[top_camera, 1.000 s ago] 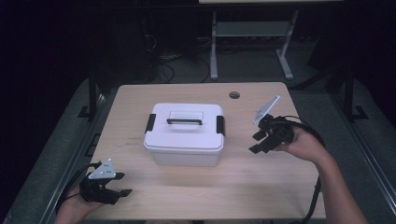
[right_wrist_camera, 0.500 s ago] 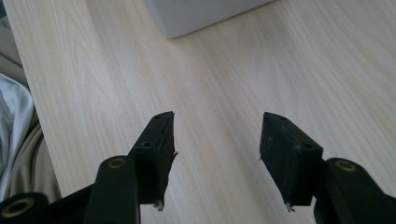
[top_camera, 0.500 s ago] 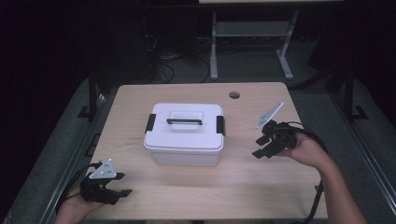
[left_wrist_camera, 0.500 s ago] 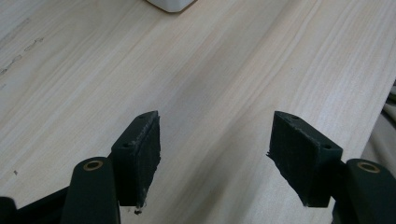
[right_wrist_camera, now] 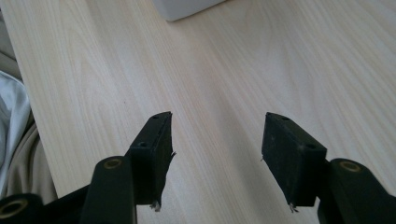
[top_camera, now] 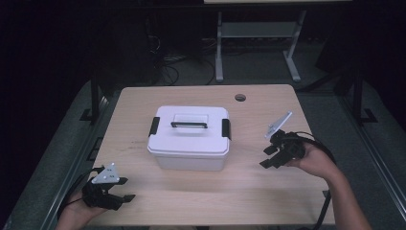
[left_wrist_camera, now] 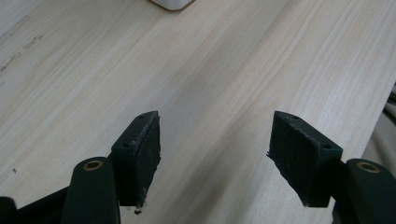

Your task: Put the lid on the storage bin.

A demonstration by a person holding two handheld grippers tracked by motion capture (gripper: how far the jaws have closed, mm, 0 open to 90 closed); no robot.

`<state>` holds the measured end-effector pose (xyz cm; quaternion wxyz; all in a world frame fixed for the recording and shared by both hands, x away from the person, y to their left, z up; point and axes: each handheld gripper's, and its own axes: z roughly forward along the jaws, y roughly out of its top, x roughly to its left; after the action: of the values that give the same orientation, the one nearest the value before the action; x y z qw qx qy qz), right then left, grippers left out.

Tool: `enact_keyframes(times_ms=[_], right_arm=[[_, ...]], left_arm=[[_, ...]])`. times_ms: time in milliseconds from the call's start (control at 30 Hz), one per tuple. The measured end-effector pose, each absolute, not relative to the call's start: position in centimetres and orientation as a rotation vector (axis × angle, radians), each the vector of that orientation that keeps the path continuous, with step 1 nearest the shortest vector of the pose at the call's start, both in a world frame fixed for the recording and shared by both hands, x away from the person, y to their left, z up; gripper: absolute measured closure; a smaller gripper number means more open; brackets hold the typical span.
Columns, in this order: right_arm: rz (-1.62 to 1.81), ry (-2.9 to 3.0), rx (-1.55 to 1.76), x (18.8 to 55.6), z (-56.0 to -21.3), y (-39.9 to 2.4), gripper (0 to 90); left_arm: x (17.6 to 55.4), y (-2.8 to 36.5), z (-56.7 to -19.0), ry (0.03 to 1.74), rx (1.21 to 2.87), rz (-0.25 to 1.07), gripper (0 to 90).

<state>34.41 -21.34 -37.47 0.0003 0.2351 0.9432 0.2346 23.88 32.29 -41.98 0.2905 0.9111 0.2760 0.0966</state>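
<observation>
With both my left claw and right claw gaping empty, a careless reach could shove the white box between them off the counter.

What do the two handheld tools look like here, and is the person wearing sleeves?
Both tools are black. The left tool and the right tool each carry a grey three-cornered plate on top and trail a black cable. In the gripper views their jaws end in flat black rectangular pads, frayed at the edges, held on arms with brass-coloured rivets. Both forearms are bare, with no sleeves.
</observation>
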Motion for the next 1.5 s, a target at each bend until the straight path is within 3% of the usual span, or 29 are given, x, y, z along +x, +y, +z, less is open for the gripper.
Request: enact_keyframes(times_ms=[700,1500], right_arm=[[0.753,2.956,0.803,33.6,-39.6,-22.4,34.1],[0.777,2.945,0.844,31.9,-41.4,-23.8,33.3]], left_arm=[[23.9,32.3,-42.0,0.739,2.432,0.259,33.8],[23.9,32.4,-41.9,0.744,2.428,0.267,33.8]])
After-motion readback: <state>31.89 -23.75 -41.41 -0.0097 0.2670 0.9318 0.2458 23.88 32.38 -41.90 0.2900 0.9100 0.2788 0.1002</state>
